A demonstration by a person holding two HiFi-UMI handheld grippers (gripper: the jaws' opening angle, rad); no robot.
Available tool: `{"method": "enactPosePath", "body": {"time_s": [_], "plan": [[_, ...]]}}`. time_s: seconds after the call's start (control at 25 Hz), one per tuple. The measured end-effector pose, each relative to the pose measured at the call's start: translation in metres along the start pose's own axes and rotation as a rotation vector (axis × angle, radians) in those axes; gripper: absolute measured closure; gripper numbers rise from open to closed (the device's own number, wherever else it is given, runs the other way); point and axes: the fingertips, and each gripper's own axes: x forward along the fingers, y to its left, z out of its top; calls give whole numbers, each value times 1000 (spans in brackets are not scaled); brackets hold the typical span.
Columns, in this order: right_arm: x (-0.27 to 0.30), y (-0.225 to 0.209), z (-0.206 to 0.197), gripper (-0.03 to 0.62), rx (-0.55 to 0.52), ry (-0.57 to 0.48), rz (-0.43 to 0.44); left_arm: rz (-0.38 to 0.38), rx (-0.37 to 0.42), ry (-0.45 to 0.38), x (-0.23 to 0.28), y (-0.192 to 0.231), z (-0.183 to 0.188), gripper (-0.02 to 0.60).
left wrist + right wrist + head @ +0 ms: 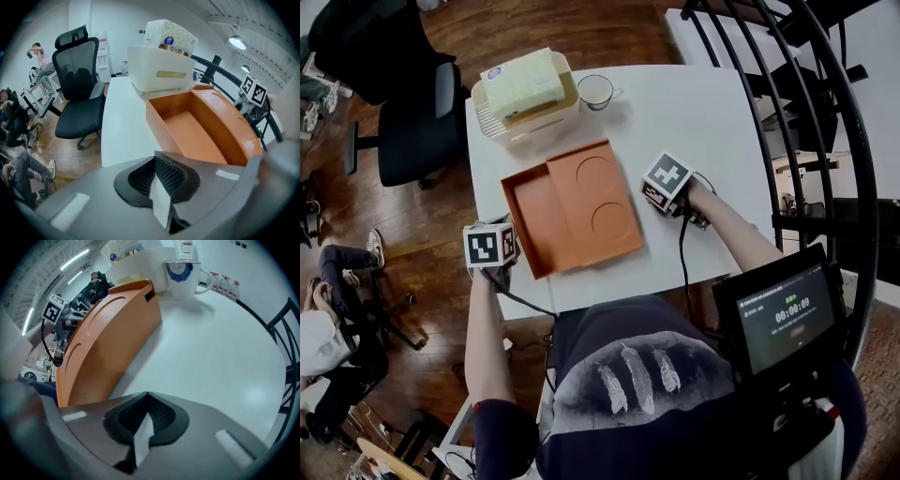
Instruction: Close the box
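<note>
Orange box (pixel 572 206) sits open near the front of the white table (pixel 703 122); its empty tray is on the left, its lid (pixel 595 202) folded out to the right, showing two round impressions. Left gripper (pixel 497 246) is at the tray's front left corner, tongs closed together on nothing; right gripper (pixel 661 187) is just beside the lid's right edge, tongs likewise closed and empty; contact with the box cannot be confirmed. Behind the box stand a white basket (pixel 534 117) and a mug (pixel 596 91).
</note>
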Motion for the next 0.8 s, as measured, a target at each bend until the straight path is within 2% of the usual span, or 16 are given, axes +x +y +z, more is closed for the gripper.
{"method": "enactPosePath", "body": {"time_s": [0.8], "plan": [[0, 1, -1, 589, -5, 6, 9, -30, 9, 0, 3, -15, 8, 566]]}}
